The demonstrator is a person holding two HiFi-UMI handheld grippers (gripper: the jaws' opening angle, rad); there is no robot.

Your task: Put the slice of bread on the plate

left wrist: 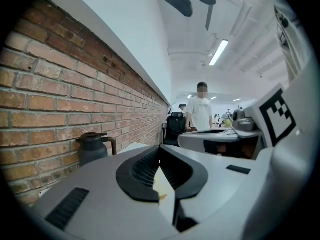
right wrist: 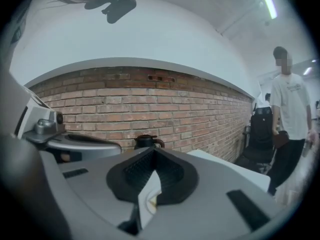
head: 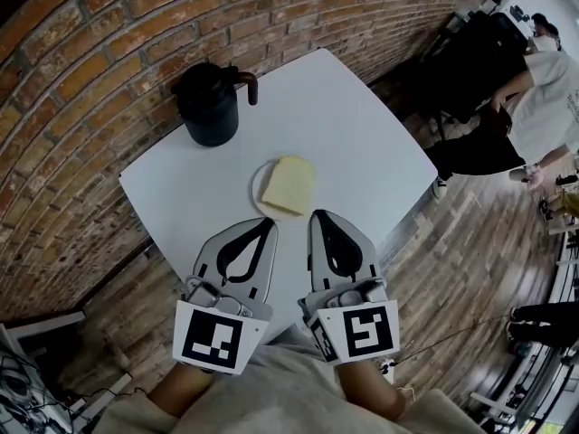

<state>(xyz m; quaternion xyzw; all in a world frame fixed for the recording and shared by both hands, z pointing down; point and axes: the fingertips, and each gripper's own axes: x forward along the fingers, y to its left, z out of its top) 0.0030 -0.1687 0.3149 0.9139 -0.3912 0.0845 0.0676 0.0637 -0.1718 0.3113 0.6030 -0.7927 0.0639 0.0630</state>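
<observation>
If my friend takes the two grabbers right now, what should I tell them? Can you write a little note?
Left gripper: shut, nothing in it, just short of the plate.
Right gripper: shut, nothing in it, beside the left one.
Slice of bread: lying flat on the small white plate, in the middle of the white table. A black jug stands farther back, near the brick wall, apart from the plate.
Done: the bread is on the plate.
Left: nothing for this job, as far as these views show.

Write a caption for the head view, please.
Bread slice on its plate, black jug behind, left gripper and right gripper near, jaws shut.
</observation>
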